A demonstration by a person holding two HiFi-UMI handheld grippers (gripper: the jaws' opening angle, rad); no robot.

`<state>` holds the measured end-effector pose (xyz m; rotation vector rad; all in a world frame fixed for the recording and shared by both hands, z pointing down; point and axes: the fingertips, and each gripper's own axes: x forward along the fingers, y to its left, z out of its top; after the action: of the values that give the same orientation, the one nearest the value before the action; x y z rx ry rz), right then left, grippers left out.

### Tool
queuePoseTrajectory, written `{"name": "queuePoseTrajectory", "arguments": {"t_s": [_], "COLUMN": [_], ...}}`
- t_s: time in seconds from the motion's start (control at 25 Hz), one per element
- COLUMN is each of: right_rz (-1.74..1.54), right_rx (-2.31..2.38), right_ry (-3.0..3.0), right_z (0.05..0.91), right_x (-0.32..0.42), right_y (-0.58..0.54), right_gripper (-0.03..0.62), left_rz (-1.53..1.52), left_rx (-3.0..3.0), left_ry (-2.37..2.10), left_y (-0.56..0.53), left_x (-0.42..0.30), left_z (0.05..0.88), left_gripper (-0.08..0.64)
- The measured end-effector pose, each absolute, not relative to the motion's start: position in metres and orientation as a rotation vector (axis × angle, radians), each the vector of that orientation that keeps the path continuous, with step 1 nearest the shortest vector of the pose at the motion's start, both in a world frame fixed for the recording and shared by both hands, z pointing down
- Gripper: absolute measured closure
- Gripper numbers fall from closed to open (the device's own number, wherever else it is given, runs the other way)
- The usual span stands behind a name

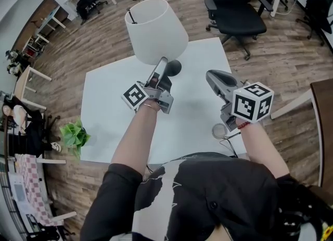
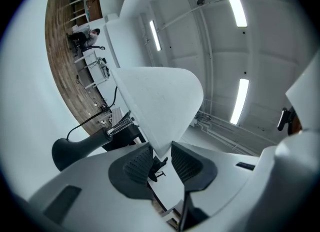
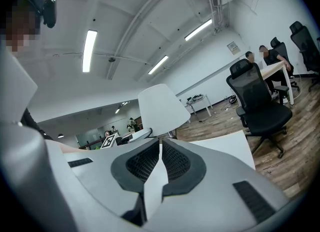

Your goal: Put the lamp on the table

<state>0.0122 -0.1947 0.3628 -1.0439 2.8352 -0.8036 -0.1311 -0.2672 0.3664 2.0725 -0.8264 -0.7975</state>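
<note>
Drawing your left tongs straight back toward you keeps the lamp steady on the desk. They gape wide, with the shade rim loose between them. Your right tongs sit closed and empty.

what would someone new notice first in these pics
The big white lamp shade dominates, rising over the far half of the white table, with its black base just below it in the head view. The left gripper sits right at it, jaws open either side of the shade's rim, while the right gripper hangs shut and empty alongside.
</note>
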Motion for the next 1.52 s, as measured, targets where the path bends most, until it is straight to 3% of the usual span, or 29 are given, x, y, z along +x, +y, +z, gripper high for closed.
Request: {"name": "queuePoseTrajectory", "arguments": {"t_s": [0.52,0.92,1.52], "right_rz": [-0.777,-0.783,-0.75], "right_rx": [-1.029,-0.99,-0.869], "right_ry": [2.878,2.894,2.976], "right_z": [0.362,0.361,0.36], "right_x": [0.01,0.011,0.01], "right_y": [-0.193,-0.187,-0.166], "right_gripper": [0.561,0.561,0.561], "left_rz": [-0.772,-0.745,-0.772], "left_rx": [2.064,2.072,2.12], "left_ry": [-0.86,-0.955,-1.055], "left_y": [-0.261,-0.253,-0.215], "left_x": [-0.137,-0.146,-0.145], "left_z": [0.374,0.379,0.366], "left_gripper": [0.463,0.54,0.546]}}
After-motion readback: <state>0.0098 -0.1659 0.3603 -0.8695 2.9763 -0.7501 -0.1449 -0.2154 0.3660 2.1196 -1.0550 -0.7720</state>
